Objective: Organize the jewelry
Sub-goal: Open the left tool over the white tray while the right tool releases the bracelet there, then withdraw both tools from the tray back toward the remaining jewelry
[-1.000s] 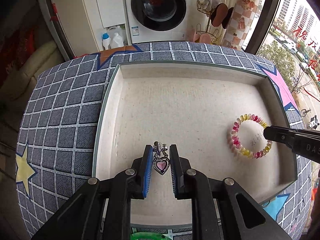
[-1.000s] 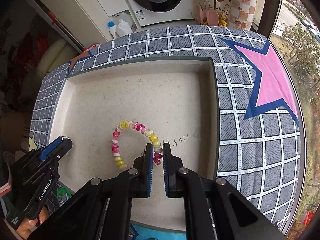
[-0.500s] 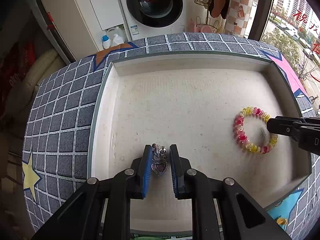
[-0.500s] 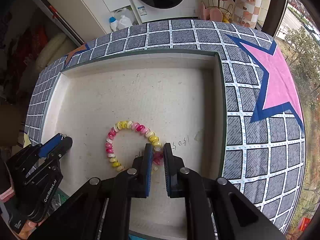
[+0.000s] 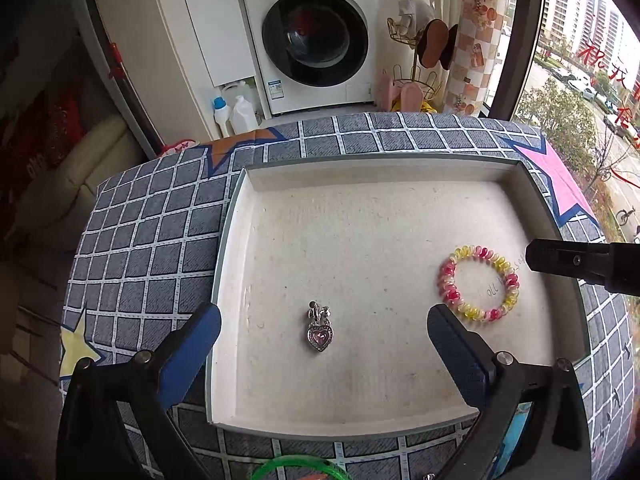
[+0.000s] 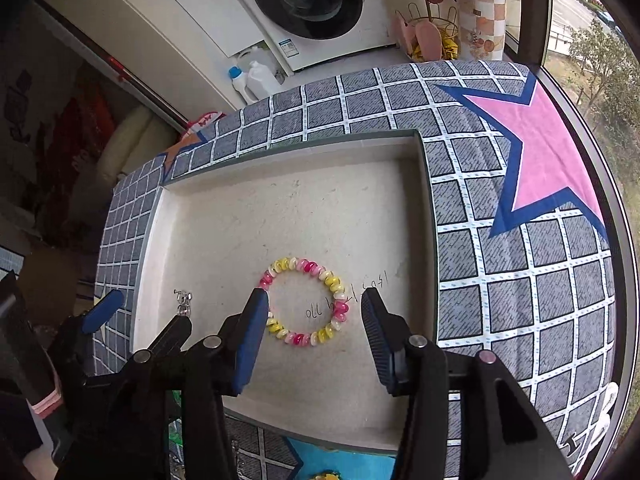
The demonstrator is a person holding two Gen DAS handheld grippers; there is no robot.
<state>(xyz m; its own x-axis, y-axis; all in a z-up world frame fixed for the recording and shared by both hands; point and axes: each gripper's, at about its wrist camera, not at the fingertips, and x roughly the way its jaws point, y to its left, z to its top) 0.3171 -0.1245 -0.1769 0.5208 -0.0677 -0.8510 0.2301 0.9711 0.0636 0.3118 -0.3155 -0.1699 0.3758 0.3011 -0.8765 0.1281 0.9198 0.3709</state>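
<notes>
Left gripper: the left gripper (image 5: 324, 326) has its blue-padded fingers spread wide and holds nothing; one finger hangs over the tray's left wall, the other over the tray floor.
Right gripper: the right gripper (image 6: 314, 306) is also spread wide and empty, its fingers standing either side of the bracelet without a clear touch; the left finger overlaps the ring's left edge in the right wrist view, and contact cannot be told.
Heart pendant: the heart pendant (image 5: 319, 333), silver with a pink stone and a small clasp at its top, lies flat on the tray floor towards the near-left part, between the left gripper's fingers and free of both. In the right wrist view only its clasp end (image 6: 183, 303) shows, beside the left wall.
Bracelet: the beaded bracelet (image 5: 479, 283), pink, yellow and white, lies flat as a ring in the right half of the tray, near the right wall and well apart from the pendant. Handwritten marks on the tray floor run under its right side.
Tray: the shallow white tray (image 5: 362, 168) has a grey-green rim and sits on a checked tablecloth (image 5: 160, 232) printed with stars.
Near edge: a green ring (image 5: 298, 468) peeks in just past the tray's near rim.
Beyond the table: a washing machine (image 5: 316, 36) stands with two detergent bottles (image 5: 232, 114) beside it.
</notes>
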